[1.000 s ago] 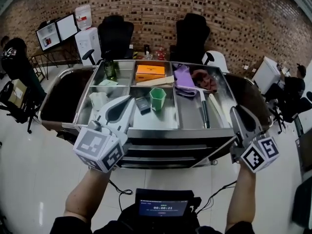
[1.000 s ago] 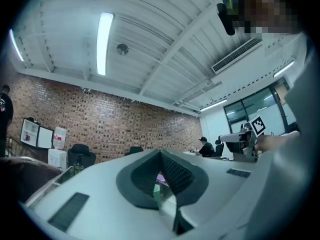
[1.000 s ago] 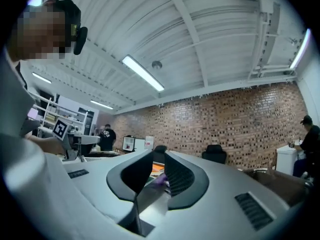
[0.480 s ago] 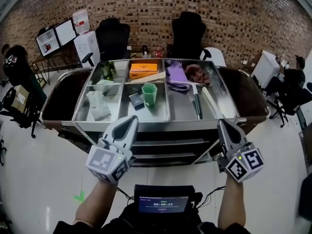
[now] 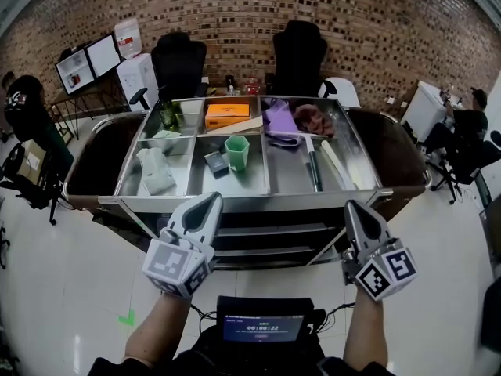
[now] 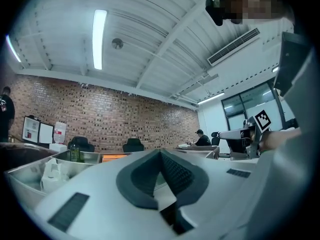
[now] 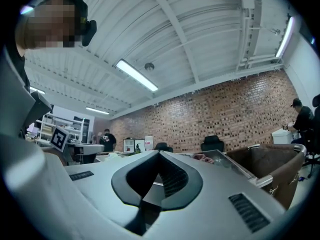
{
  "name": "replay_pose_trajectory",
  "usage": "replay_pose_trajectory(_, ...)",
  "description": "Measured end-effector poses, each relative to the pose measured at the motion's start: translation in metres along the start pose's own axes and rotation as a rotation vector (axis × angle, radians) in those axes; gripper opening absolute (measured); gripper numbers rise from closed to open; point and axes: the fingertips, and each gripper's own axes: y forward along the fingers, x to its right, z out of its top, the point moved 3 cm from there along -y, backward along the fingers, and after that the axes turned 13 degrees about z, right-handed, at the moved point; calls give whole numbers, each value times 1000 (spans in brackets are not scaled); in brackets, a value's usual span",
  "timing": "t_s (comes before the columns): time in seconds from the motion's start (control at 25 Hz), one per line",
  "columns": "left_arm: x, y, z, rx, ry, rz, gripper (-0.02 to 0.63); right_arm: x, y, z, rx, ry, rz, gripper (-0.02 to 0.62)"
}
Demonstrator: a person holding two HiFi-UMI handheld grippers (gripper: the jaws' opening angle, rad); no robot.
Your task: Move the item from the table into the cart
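Left gripper (image 5: 212, 200) and right gripper (image 5: 352, 207) are sinking back from the cart (image 5: 274, 202), jaws pressed together, empty; opening wide before reaching seems wise.

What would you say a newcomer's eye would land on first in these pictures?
First come the two white grippers in the foreground of the head view, the left gripper and the right gripper, both shut and empty. Behind them the steel cart fills the middle of the view. It has a bright orange box in its rear middle compartment and a green cup in the compartment nearer the person.
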Motion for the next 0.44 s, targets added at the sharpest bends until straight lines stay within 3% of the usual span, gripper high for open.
replay_pose_trajectory(0.24, 0, -10, 16, 27, -6, 13, 5, -8, -5, 8, 5, -9, -14, 11)
replay_pose_trajectory(0.44, 10, -31, 15, 2, -25, 15, 5, -18, -24, 11, -8, -7, -18, 11)
